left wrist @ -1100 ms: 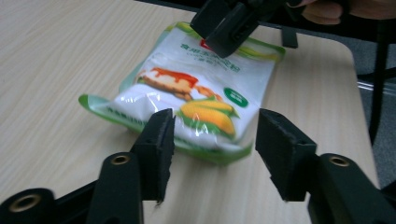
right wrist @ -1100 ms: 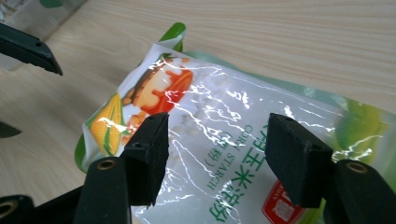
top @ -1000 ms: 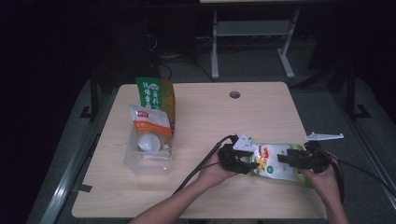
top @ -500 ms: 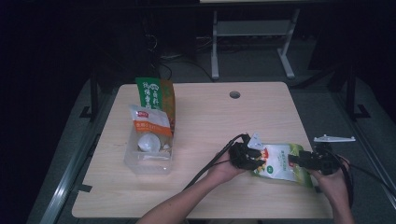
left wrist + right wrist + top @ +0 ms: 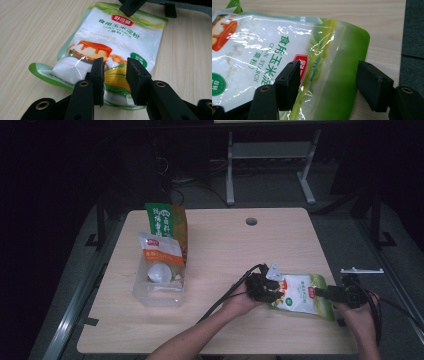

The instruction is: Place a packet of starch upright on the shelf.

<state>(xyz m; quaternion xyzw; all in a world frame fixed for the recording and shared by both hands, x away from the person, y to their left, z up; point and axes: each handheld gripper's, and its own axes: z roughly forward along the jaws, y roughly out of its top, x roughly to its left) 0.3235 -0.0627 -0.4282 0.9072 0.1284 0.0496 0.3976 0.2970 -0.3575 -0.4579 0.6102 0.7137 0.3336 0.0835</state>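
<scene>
Two grippers work one corn starch pouch [image 5: 302, 292] lying flat near the table's [image 5: 220, 250] front right edge. Left gripper [image 5: 115, 75] stands with jaws part open over the pouch's lower end, astride the corn print, gripping nothing. Right gripper [image 5: 329, 80] is spread wider across the green top seal, likewise empty. Judgement: the hands address opposite ends so the limp bag can be lifted level or steadied for opening. Well apart at the table's left, a clear tub [image 5: 159, 282] holds an orange-labelled bag [image 5: 160, 252]; a green packet [image 5: 167, 220] stands behind it

Dim, perhaps underexposed surroundings; glare streaks the pouch [image 5: 274, 50].
</scene>
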